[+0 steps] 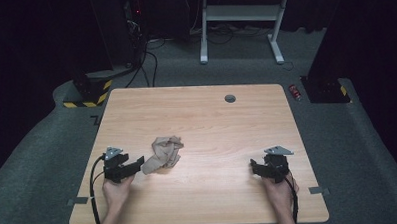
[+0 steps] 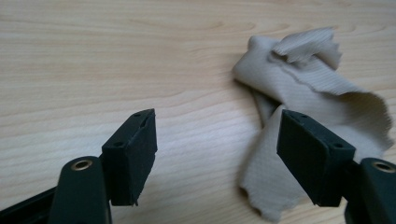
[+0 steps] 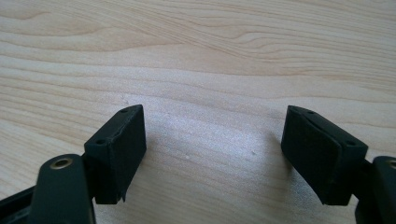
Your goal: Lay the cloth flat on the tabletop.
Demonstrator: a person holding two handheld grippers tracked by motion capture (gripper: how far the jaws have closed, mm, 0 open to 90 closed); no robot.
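Note:
A crumpled beige cloth (image 1: pixel 164 153) lies on the wooden table (image 1: pixel 202 122), left of centre. My left gripper (image 1: pixel 136 164) sits just left of it, open, jaws pointing toward the cloth's near edge. In the left gripper view the cloth (image 2: pixel 308 88) spreads ahead and to the right, one flap running down behind the right jaw; nothing lies between the left gripper's (image 2: pixel 217 158) jaws but bare wood. My right gripper (image 1: pixel 256 167) rests open near the table's right front. In its own view the right gripper (image 3: pixel 212 154) has only bare wood between its jaws.
A round grey cable hole (image 1: pixel 230 98) sits near the table's far edge. Beyond the table are a white desk frame (image 1: pixel 241 25), a yellow-and-black striped base (image 1: pixel 91 93) and a small red can (image 1: pixel 296 92) on the grey carpet.

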